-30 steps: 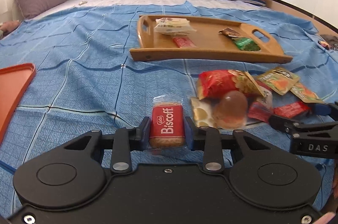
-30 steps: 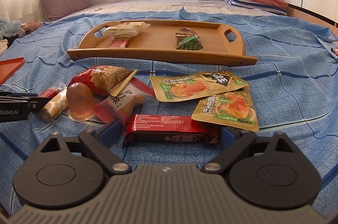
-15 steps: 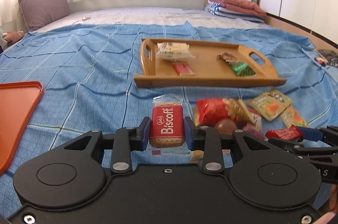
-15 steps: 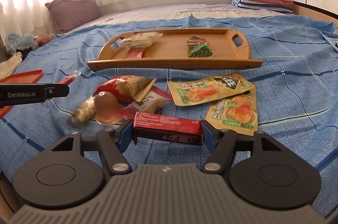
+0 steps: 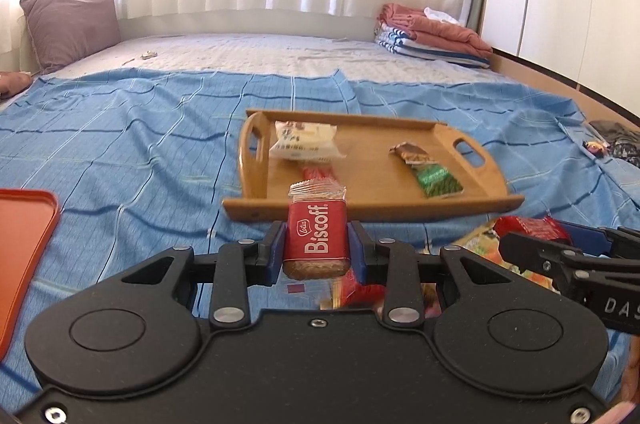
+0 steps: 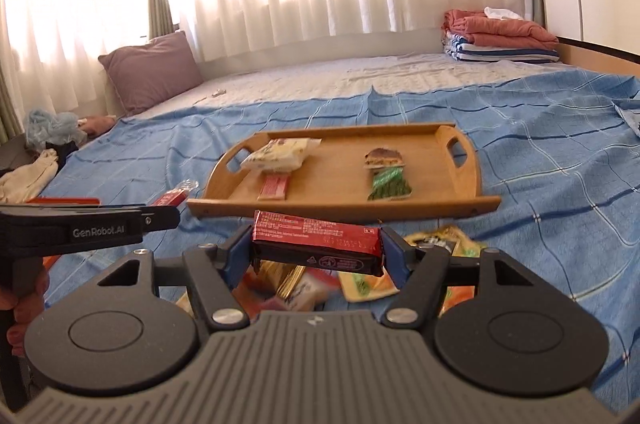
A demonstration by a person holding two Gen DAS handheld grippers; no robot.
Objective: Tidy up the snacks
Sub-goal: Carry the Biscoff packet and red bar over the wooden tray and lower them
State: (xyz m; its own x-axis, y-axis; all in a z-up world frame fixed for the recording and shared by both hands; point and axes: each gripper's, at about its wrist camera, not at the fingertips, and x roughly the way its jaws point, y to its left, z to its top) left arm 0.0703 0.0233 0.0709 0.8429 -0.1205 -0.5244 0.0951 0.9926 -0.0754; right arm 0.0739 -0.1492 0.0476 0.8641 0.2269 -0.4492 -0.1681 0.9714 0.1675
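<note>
While the left gripper [image 5: 316, 252] pinches a Biscoff packet [image 5: 316, 238], the right gripper [image 6: 318, 250], its jaws having just closed, clamps a red bar [image 6: 318, 244]; loose snacks [image 6: 288, 284] beneath its fingers are blurred.

A wide bed [image 5: 132, 152] is carrying everything, with a blue checked cotton sheet [image 6: 540, 160] lying over its near part. A rectangular wooden tray with cut-out handles [image 5: 372, 212] is sitting on the sheet. Nearer than the tray, a heap of bright snack packets [image 6: 436, 244] is lying. Left of the tray, a flat orange plastic tray [image 5: 24, 244] is resting. Beyond the tray, a mauve square pillow [image 5: 72, 24] and folded pink and striped blankets [image 5: 432, 32] are lying at the bed's far end.
</note>
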